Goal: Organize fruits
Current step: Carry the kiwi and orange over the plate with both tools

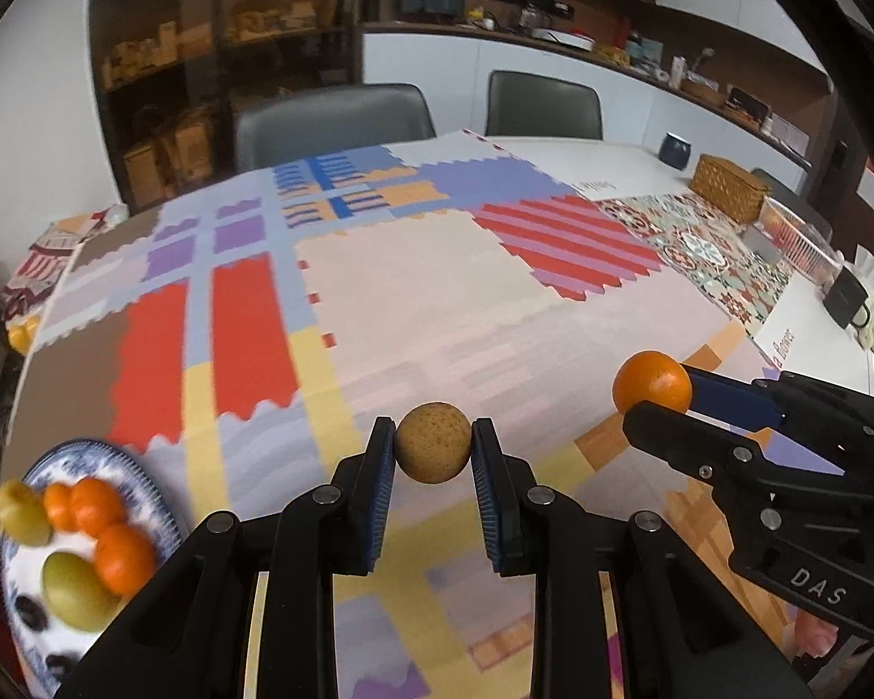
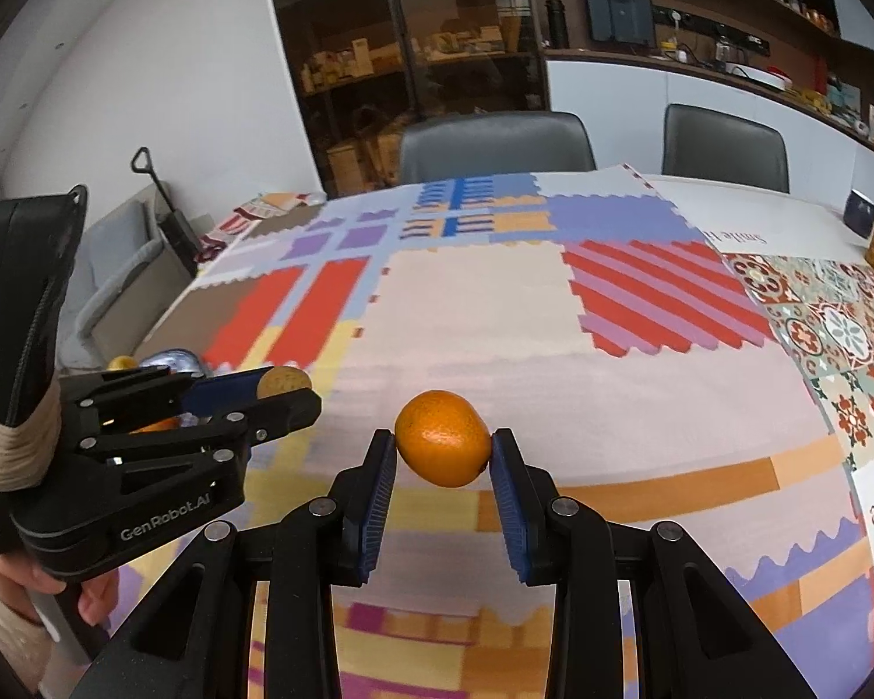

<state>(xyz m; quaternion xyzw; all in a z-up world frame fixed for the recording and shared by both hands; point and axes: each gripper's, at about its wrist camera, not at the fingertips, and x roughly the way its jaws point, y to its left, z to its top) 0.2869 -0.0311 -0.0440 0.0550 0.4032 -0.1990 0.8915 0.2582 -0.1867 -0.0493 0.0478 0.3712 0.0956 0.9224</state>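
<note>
1. Left gripper (image 1: 434, 451): blue pads clamped on a round, speckled tan fruit (image 1: 434, 449), gripped at its widest part and lifted clear of the patchwork tablecloth (image 1: 425, 291).
2. Right gripper (image 2: 444, 448): clenched on a mandarin (image 2: 444, 438), also off the cloth. It is squeezed along its long axis, sitting slightly skewed between the pads.
3. Blue-patterned plate (image 1: 145, 483) lies low left in the left wrist view, near the table edge. It already carries three mandarins, yellow-green fruits and some dark pieces.
4. Judgement: this is the carry phase, and both fruits appear bound for the plate or for sorted groups.
5. Advice: keep both grips steady and level. Bring the mandarin in beside the orange cluster (image 1: 102, 518), low over the plate before letting go, since round fruit will roll.
6. Risk: the plate is crowded. Deliver one gripper at a time so the two tools do not collide.
</note>
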